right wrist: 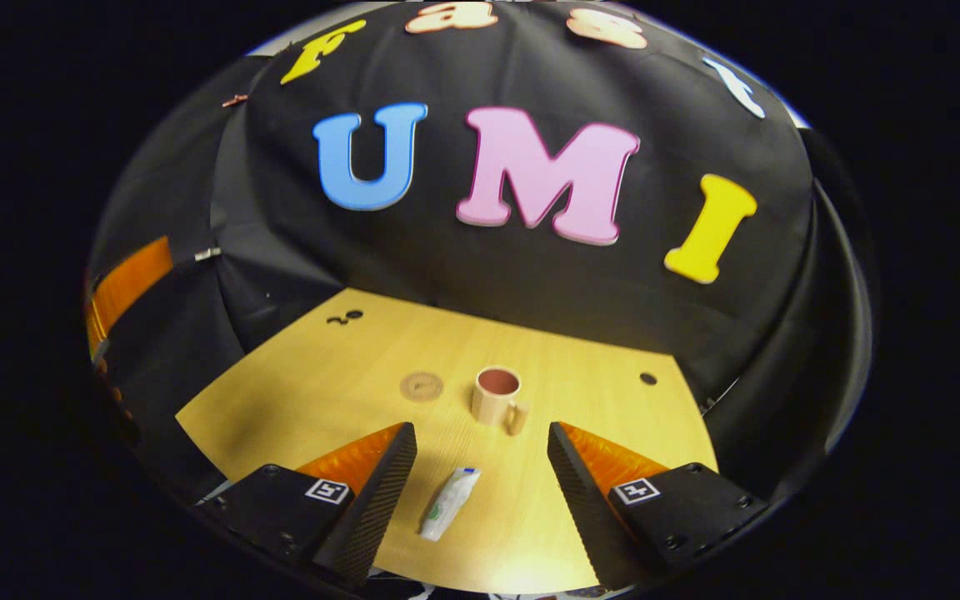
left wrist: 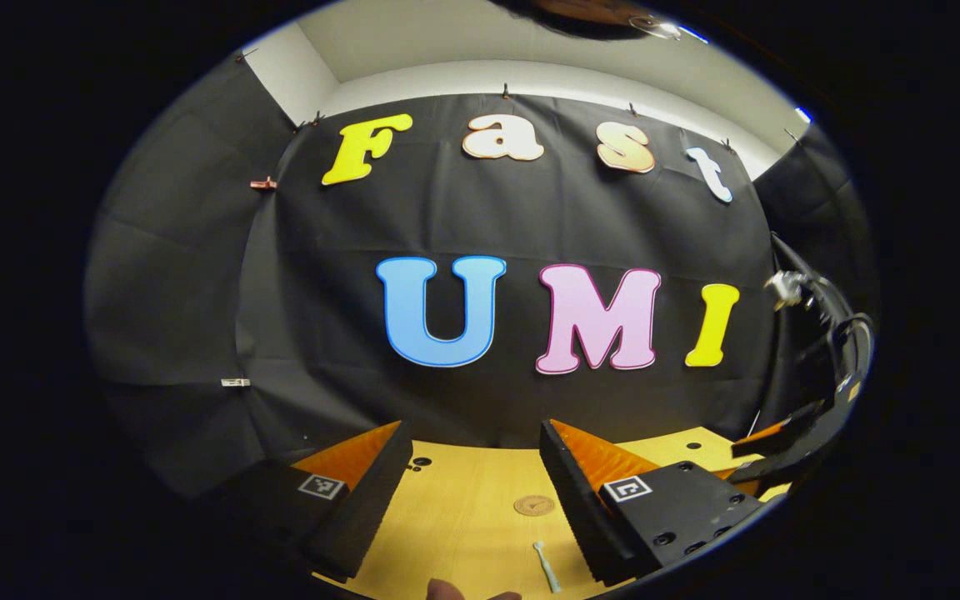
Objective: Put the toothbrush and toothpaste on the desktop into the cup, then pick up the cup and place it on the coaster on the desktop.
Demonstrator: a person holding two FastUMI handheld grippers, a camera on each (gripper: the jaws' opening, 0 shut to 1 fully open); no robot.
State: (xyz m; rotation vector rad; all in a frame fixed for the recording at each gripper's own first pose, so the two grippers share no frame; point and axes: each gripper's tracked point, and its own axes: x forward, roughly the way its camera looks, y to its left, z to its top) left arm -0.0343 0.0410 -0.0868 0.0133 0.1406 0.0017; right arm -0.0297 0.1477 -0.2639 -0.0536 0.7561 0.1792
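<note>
Nothing loaded yet: right gripper [right wrist: 480, 467] hangs jaws apart over the toothpaste tube [right wrist: 449, 502] lying before the cup [right wrist: 498, 397], left gripper [left wrist: 476, 467] equally spread above the toothbrush [left wrist: 546, 567], coaster [right wrist: 422, 386] bare, so next likely descend and pinch the tube.

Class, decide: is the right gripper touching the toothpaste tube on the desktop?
Apart. In the right gripper view, the toothpaste tube lies on the desktop between the open fingers of the right gripper, with bare wood on both sides.
</note>
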